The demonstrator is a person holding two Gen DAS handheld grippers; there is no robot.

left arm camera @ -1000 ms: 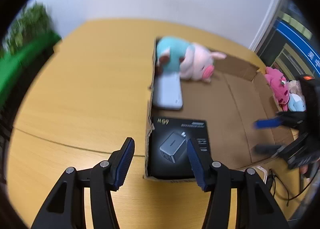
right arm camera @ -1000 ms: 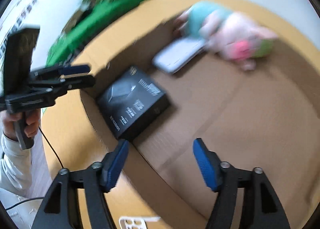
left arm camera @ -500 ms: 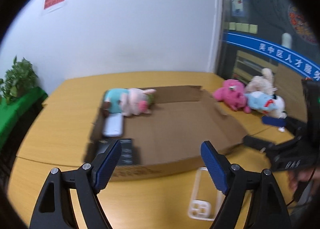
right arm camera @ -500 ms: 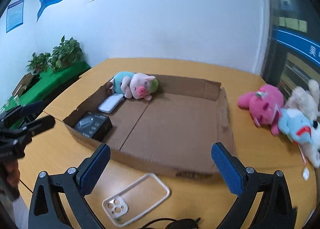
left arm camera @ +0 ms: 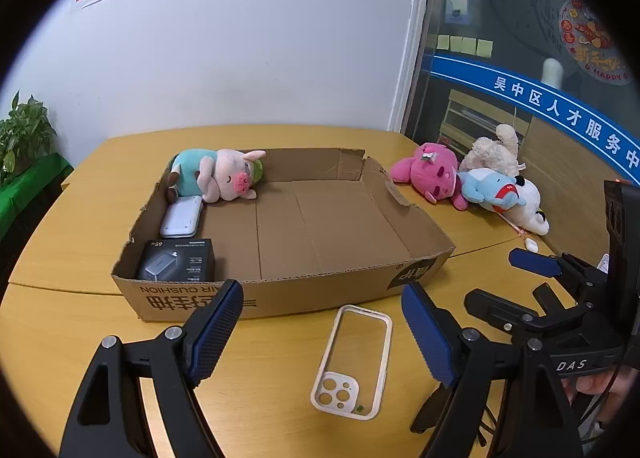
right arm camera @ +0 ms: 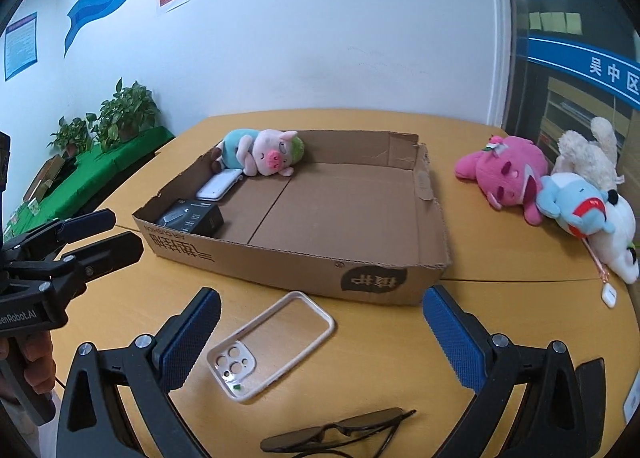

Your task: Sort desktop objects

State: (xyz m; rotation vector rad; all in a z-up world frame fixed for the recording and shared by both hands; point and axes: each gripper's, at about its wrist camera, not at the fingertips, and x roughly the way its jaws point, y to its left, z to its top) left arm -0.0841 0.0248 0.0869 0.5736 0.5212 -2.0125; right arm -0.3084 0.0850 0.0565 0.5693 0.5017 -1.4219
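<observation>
Corrugated cardboard tray, soft plush pig

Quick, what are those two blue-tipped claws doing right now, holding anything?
Left gripper: open, holding nothing.
Right gripper: open wide, holding nothing.

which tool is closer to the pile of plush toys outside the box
Right. The right tool is on the pile's side of the table, with the plush toys ahead to its right. The left tool sits further over, by the box's charger corner, with the right tool between it and the toys.
</observation>
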